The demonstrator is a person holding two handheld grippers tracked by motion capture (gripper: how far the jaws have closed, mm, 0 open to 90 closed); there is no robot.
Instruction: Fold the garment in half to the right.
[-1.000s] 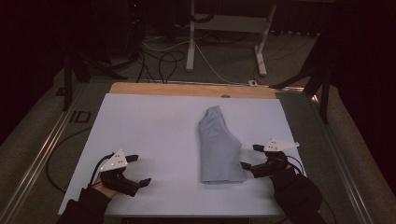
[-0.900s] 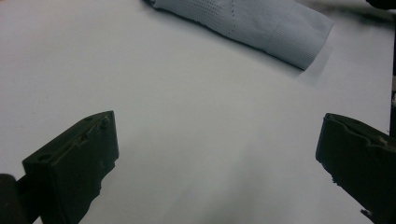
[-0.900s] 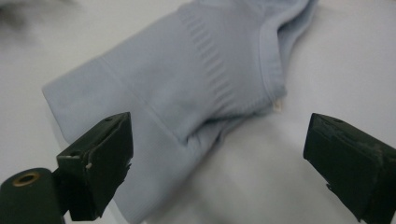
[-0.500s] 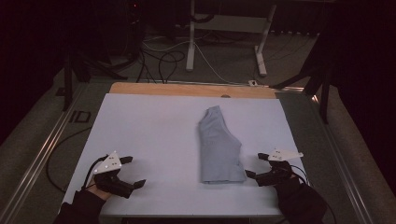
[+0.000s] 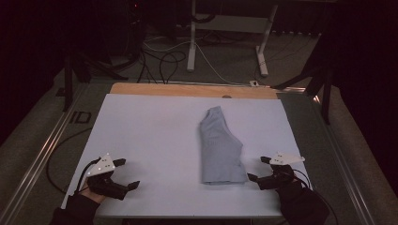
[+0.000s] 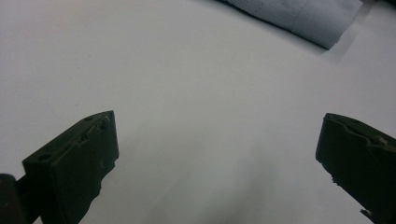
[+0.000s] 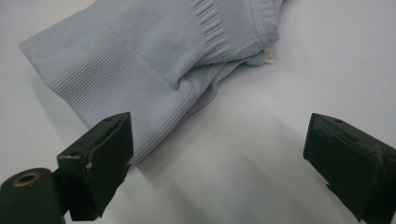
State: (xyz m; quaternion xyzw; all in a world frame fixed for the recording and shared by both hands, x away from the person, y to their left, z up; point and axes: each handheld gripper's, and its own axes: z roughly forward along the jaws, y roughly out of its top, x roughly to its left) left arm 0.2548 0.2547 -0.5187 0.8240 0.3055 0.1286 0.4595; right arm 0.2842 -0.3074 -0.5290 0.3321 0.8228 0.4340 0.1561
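A folded pale-blue knit garment (image 5: 220, 149) lies right of the middle of the surface (image 5: 150, 131), reaching toward its near edge. It looks light, soft and floppy, best pinched at the ribbed hem. Both the left tool (image 5: 123, 173) and right tool (image 5: 257, 169) stand apart, holding nothing.

A folded pale blue ribbed garment (image 7: 154, 60) lies on the white desk (image 7: 261, 154); the right gripper (image 7: 224, 158) fingers (image 7: 100, 158) stand wide apart, the left one beside its hem.
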